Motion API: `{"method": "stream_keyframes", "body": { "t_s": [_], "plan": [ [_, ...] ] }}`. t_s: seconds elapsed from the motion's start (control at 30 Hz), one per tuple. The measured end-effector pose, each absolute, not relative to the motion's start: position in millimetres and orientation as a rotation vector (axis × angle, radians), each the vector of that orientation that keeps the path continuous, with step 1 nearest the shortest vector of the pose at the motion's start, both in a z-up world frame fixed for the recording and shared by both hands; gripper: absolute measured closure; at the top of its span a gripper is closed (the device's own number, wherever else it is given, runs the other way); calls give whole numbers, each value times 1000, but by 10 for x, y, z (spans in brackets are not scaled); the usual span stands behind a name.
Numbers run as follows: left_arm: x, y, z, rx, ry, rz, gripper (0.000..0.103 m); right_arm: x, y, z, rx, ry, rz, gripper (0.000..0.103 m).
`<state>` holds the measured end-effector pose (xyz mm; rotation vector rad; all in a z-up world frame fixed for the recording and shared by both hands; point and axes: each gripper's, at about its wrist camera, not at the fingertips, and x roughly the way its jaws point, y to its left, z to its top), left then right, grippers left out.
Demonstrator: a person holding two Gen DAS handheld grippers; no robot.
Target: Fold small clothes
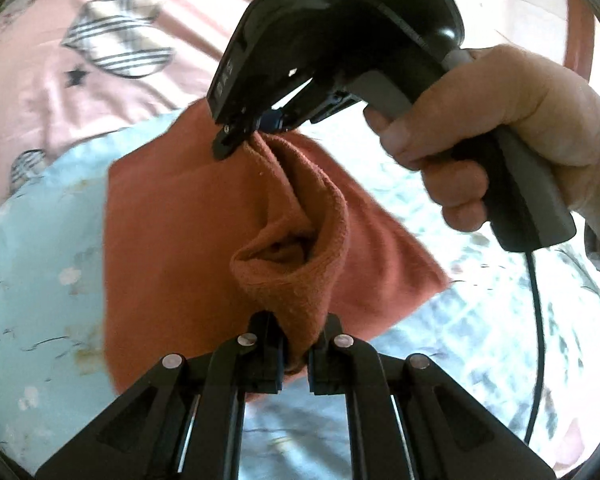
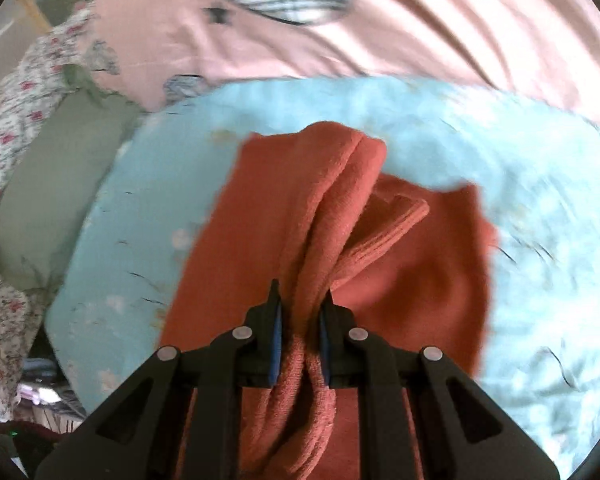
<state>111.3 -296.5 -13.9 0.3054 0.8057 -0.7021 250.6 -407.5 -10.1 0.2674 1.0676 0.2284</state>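
Note:
A rust-orange knitted garment lies on a light blue patterned cloth. My left gripper is shut on a bunched fold of it, lifted off the cloth. In the left wrist view my right gripper, held by a hand, pinches the same fold further along its edge. Seen from the right wrist, my right gripper is shut on a thick gathered roll of the garment, which hangs between its blue pads. Both views are motion-blurred.
The blue cloth lies on a pink bedsheet printed with striped shapes. A grey-green pillow and a floral fabric lie at the left. A black cable hangs from the right gripper's handle.

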Motion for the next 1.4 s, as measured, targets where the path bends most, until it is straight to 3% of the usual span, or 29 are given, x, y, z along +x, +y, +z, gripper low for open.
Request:
{"method": "stream_keyframes", "body": {
  "t_s": [0.3, 0.43, 0.53, 0.67, 0.93, 0.97, 1.0, 1.13, 1.2, 1.4],
  "plan": [
    [1075, -3339, -396, 392, 842, -707, 95, 2471, -4331, -429, 222, 1075, 143, 87],
    [1105, -3020, -386, 388, 857, -694, 86, 2452, -4370, -548, 253, 1060, 141, 87],
    [1113, -2608, -327, 380, 862, -650, 86, 2427, -4405, -533, 300, 1050, 147, 86],
    [1280, -1996, -288, 332, 900, -559, 86, 2326, -4505, -529, 381, 1047, 147, 74],
    [1745, -1436, -438, 182, 992, -441, 87, 2019, -4484, -543, 475, 1023, 179, 63],
    [1783, -1443, -451, 171, 995, -440, 87, 2014, -4454, -550, 454, 1032, 179, 65],
    [1848, -1445, -475, 161, 1000, -444, 87, 2013, -4418, -528, 408, 1034, 163, 90],
    [1963, -1528, -491, 115, 1022, -459, 84, 1910, -4367, -83, 325, 908, 160, 89],
    [1990, -1588, -506, 108, 1031, -461, 76, 1868, -4366, 90, 263, 853, 125, 90],
    [1987, -1729, -609, 91, 1075, -485, 75, 2042, -4578, -567, 338, 1018, 73, 89]
  ]
}}
